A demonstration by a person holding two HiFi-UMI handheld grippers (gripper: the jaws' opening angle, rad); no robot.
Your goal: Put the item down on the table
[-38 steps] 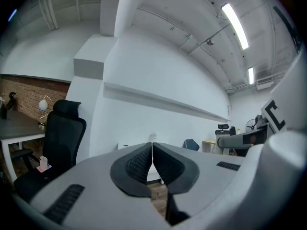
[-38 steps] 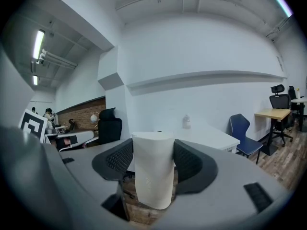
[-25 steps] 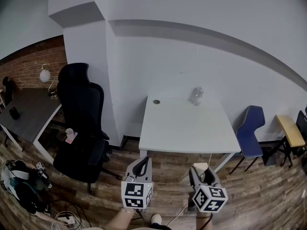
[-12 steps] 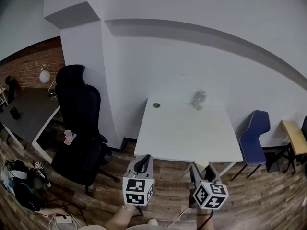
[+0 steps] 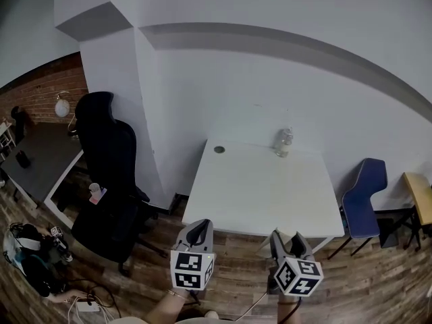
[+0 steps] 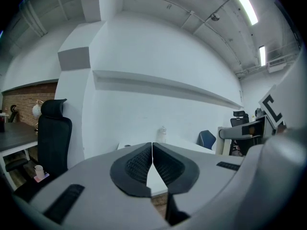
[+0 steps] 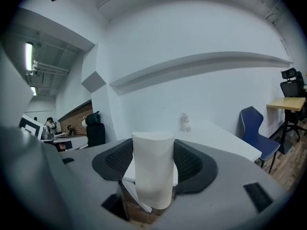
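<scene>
My right gripper (image 7: 153,163) is shut on a white paper cup (image 7: 153,174), which stands upright between the jaws. In the head view the right gripper (image 5: 286,243) hangs over the wooden floor, just short of the near edge of the white table (image 5: 263,191), with the cup (image 5: 283,235) at its tip. The left gripper (image 5: 196,234) is level with it to the left, also short of the table. Its jaws (image 6: 152,158) are shut with nothing between them. A clear plastic bottle (image 5: 283,142) stands at the table's far edge, and a small round thing (image 5: 219,149) lies at the far left corner.
A black office chair (image 5: 108,174) stands left of the table, next to a dark desk (image 5: 34,157) with a lamp. A blue chair (image 5: 364,194) is to the table's right. Bags and cables (image 5: 27,262) lie on the floor at lower left. A white wall backs the table.
The table has come nearer and its near edge now sits closer to both grippers. The right gripper still holds the cup and the left stays shut.
</scene>
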